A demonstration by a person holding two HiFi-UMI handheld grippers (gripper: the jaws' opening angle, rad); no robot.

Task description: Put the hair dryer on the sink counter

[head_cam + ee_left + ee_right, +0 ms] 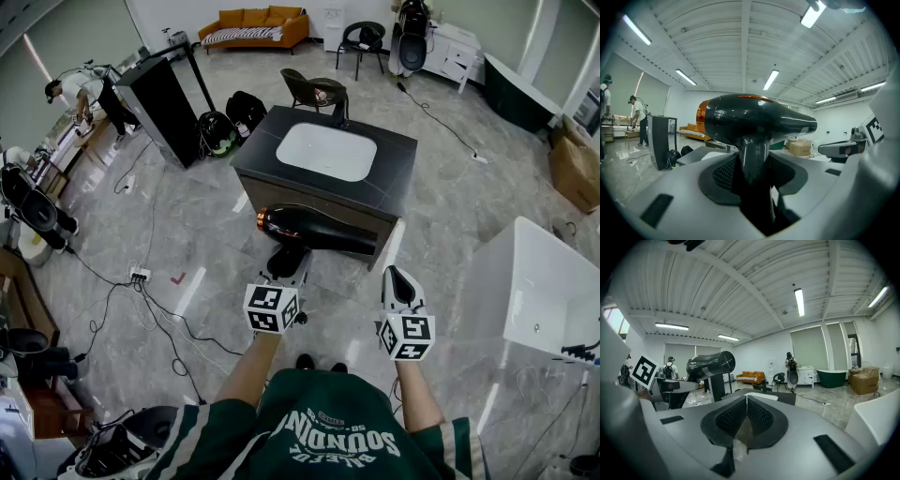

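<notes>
A black hair dryer (317, 231) with an orange ring at its back end hangs level in the air, just in front of the dark sink counter (397, 174) and its white basin (326, 151). My left gripper (286, 265) is shut on the dryer's handle from below. In the left gripper view the handle (753, 159) stands between the pads, under the dryer's body (754, 117). My right gripper (398, 278) is shut and holds nothing, to the right of the dryer. In the right gripper view its jaws (746, 404) meet, and the hair dryer (710, 365) shows at the left.
A white bathtub (536, 289) stands at the right. A black cabinet (167, 105), dark bags (231, 120) and a chair (313, 90) sit behind and left of the counter. Cables (159, 314) run over the floor at the left. People work at the far left.
</notes>
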